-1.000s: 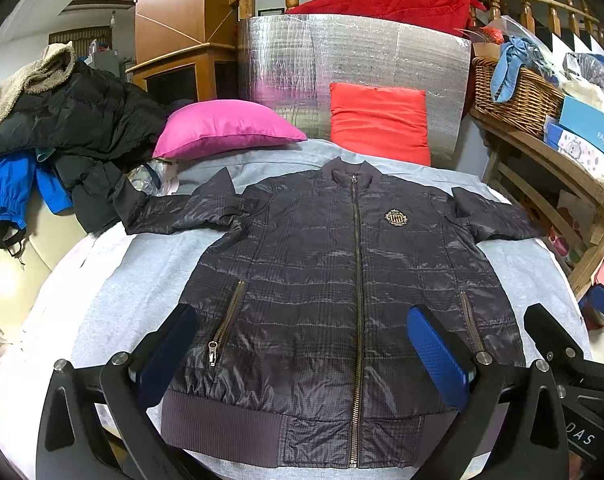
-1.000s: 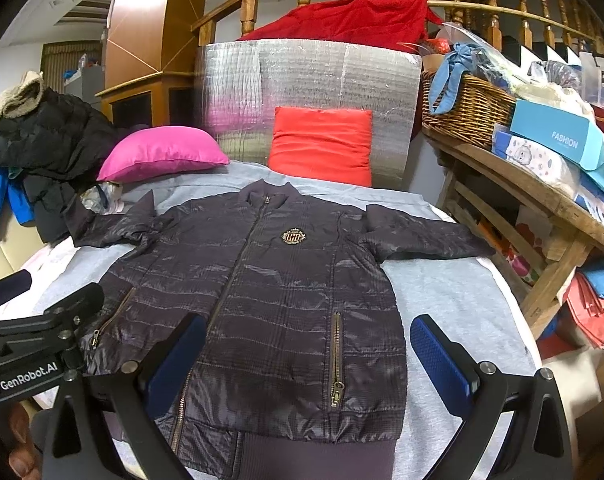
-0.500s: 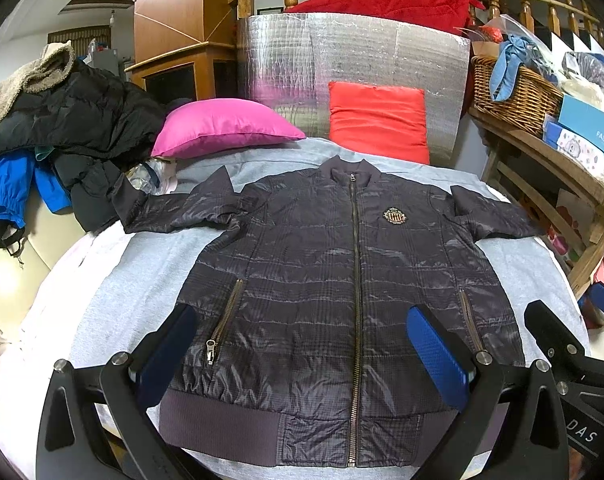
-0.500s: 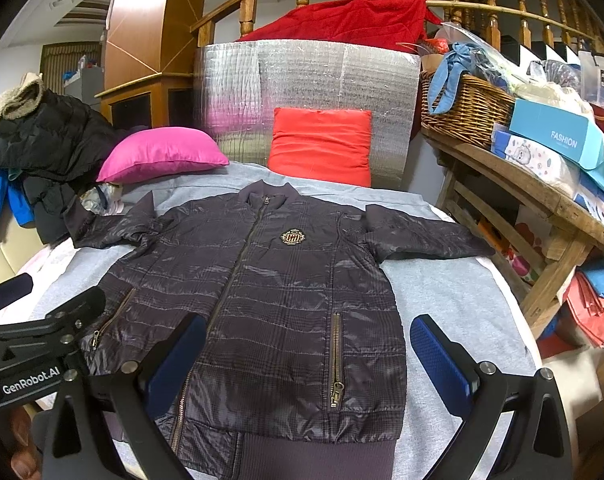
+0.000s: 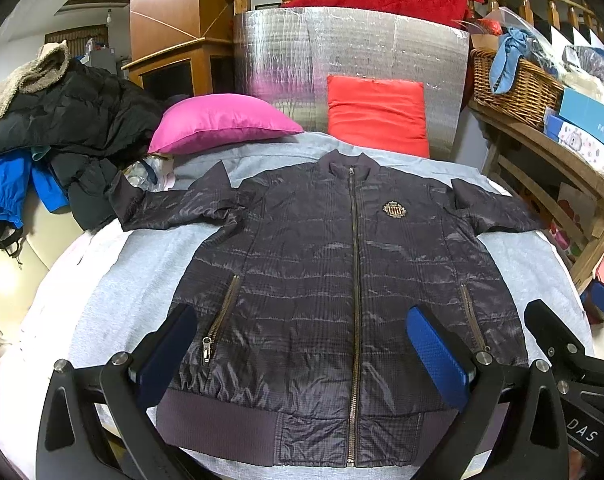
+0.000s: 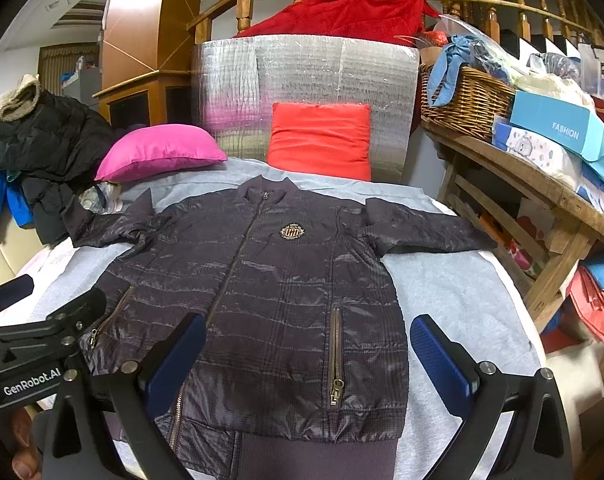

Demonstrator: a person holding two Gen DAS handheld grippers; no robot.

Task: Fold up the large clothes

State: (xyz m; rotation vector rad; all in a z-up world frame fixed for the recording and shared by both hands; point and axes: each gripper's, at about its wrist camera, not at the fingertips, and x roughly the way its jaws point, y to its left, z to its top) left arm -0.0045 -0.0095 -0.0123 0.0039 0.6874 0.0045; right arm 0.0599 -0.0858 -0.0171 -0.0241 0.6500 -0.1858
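A dark quilted zip jacket [image 5: 334, 272] lies flat, front up, zipped, on a grey-covered surface [image 5: 138, 264], sleeves spread to both sides. It also shows in the right wrist view [image 6: 270, 292]. My left gripper [image 5: 302, 348] is open and empty, hovering above the jacket's hem. My right gripper [image 6: 308, 356] is open and empty, above the hem's right side. The left gripper's body [image 6: 34, 356] shows at the left of the right wrist view.
A pink pillow [image 5: 222, 122] and a red cushion [image 5: 378, 114] lie behind the jacket against a silver foil panel [image 5: 342, 60]. A pile of dark coats [image 5: 62, 120] sits left. A wooden shelf [image 6: 542, 208] with a wicker basket [image 6: 462, 100] and boxes stands right.
Both grippers have drifted very slightly; the jacket has not moved and both stay open.
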